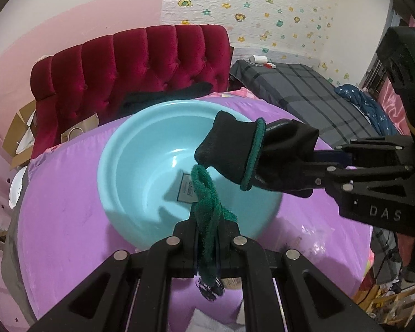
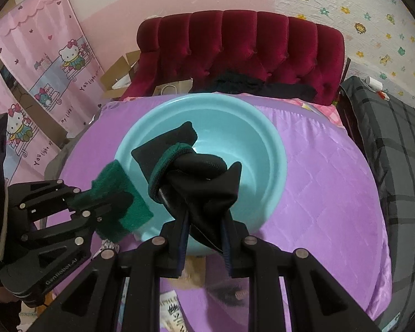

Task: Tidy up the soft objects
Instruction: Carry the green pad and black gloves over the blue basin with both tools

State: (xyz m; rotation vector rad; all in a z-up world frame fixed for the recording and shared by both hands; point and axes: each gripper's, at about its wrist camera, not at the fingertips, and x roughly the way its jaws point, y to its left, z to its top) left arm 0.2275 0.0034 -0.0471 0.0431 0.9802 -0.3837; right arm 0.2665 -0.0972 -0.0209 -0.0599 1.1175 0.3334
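Observation:
A light blue basin (image 1: 141, 144) (image 2: 265, 149) sits on the purple bed cover, holding only a small label. My right gripper (image 2: 204, 221) (image 1: 296, 171) is shut on a bundle of black cloth (image 2: 202, 177) (image 1: 235, 149) with a green band around it, held over the basin. My left gripper (image 1: 207, 229) (image 2: 110, 207) is shut on a strip of green fabric (image 1: 206, 207) (image 2: 116, 193), at the basin's near rim.
The purple quilted cover (image 2: 332, 182) spans the bed. A red tufted headboard (image 2: 235, 44) stands behind, with dark clothes (image 2: 262, 85) at its foot. A grey plaid bed (image 1: 304, 88) lies to the right, cardboard boxes (image 1: 22, 127) to the left.

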